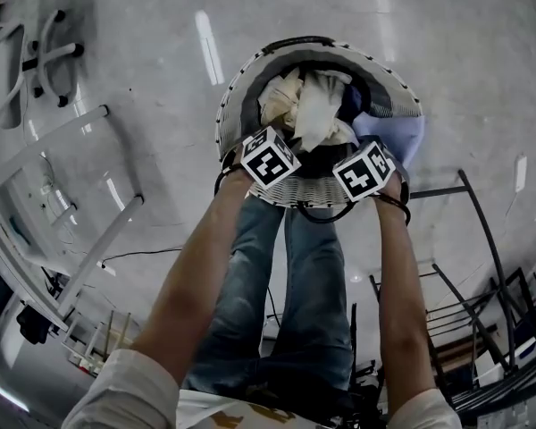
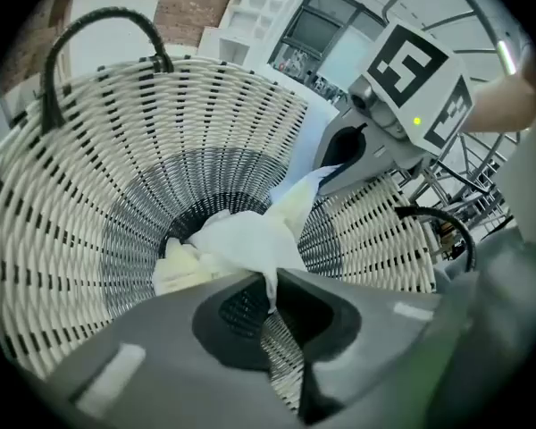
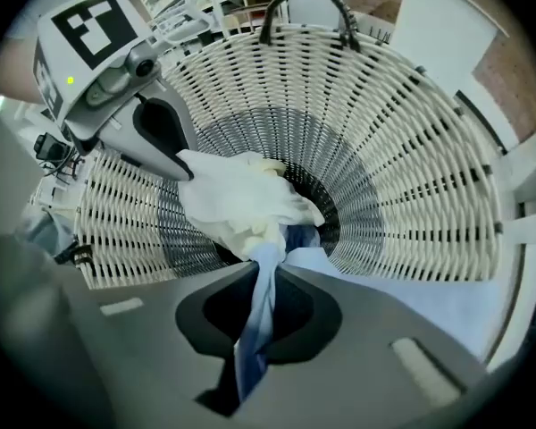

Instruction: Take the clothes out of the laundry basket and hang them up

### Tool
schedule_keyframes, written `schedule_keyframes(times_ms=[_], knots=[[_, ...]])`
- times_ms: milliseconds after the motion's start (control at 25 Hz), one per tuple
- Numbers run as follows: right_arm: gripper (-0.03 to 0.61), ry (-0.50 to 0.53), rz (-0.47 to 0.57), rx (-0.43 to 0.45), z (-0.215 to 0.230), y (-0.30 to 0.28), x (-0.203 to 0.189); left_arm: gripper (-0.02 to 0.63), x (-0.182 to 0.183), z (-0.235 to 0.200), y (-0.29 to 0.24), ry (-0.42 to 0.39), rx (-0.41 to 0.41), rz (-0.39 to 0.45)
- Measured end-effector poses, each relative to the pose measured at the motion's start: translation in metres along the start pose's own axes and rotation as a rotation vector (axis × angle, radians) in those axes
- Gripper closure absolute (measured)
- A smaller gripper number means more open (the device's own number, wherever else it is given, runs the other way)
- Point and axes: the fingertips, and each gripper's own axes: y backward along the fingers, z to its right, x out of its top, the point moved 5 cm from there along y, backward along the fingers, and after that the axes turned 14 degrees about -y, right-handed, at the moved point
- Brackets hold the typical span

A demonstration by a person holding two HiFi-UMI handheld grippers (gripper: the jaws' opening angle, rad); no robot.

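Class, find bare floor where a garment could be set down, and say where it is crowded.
Bare floor lies between the basket and the white rack. Crowded: the basket's bottom, where the left gripper and right gripper clamp clothes, and by the black frame.

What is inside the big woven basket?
A cream cloth, pinched by the left gripper, and a blue cloth, pinched by the right gripper. Whatever lies under them at the bottom is covered.
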Motion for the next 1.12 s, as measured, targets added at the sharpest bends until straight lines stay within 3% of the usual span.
schedule_keyframes(times_ms=[560, 1120], knots=[[0.543, -0.117, 0.116, 0.033, -0.01, 0.053, 0.002, 0.591, 0.013, 0.008, 0.056, 0.057, 0.051, 0.059], [0.543, -0.254, 0.255, 0.032, -0.003, 0.126, 0.008, 0.592, 0.046, 0.008, 0.134, 0.113, 0.122, 0.185]])
